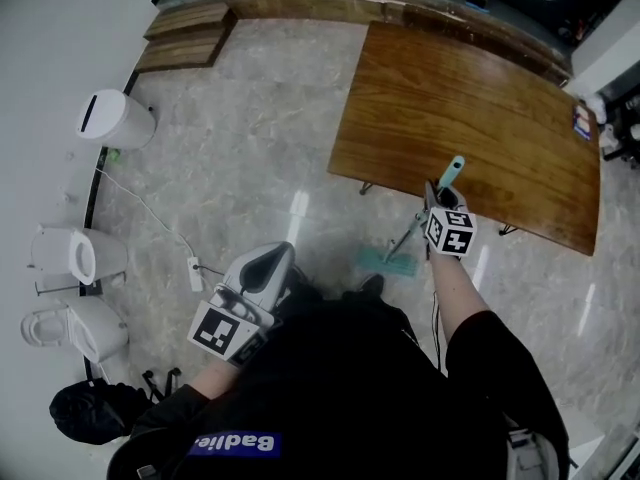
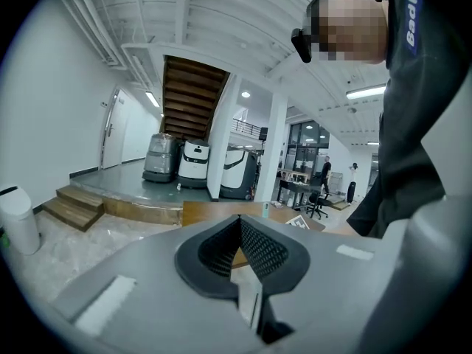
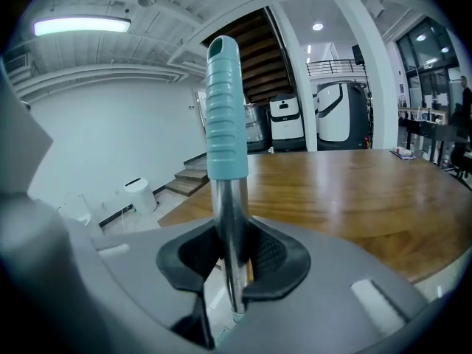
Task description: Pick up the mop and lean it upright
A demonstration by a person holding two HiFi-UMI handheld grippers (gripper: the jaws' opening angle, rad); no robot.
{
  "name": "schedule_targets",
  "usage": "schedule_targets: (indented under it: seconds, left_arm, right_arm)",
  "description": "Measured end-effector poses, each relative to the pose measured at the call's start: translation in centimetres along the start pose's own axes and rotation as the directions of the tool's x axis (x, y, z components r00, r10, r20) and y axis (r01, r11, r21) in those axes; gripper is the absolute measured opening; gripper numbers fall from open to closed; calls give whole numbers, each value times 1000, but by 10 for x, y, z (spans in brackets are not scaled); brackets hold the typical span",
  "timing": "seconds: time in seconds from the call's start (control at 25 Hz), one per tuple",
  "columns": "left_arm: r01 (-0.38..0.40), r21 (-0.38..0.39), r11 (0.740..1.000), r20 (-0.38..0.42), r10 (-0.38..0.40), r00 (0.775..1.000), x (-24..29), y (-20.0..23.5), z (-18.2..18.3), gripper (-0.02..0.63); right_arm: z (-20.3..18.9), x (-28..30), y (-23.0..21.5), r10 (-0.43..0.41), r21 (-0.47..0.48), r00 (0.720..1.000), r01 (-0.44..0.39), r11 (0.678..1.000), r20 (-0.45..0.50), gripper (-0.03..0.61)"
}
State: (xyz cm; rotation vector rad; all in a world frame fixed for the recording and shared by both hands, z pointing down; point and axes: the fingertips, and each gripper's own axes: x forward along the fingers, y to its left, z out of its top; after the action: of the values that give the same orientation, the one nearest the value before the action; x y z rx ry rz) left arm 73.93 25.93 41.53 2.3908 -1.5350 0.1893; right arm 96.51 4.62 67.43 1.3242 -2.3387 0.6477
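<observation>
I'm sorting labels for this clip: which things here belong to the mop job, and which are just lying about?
Job: mop, its pole gripped in the right claw; wooden table, a likely leaning spot.
Lying about: white bin; black bag; wooden steps; power strip.

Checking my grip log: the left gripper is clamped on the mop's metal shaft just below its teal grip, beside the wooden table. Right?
Not quite: the right gripper is clamped on the metal shaft of the mop just below its teal grip, beside the wooden table, as the right gripper view shows. The left gripper is shut and empty.
</observation>
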Motion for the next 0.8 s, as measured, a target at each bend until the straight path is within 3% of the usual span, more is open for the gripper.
schedule_targets:
  seconds: [0.28,0.8]
  left_arm:
    - [112,19,993,63,-113,992,-17,23,15,20]
    - [251,16,968,131,-251,959,-53,79,27,20]
  right_arm:
    - [-15,-42,41,-56,-13,998,56,998,2,84]
    - [0,-80,111,-156,-41,987,158,987,51,84]
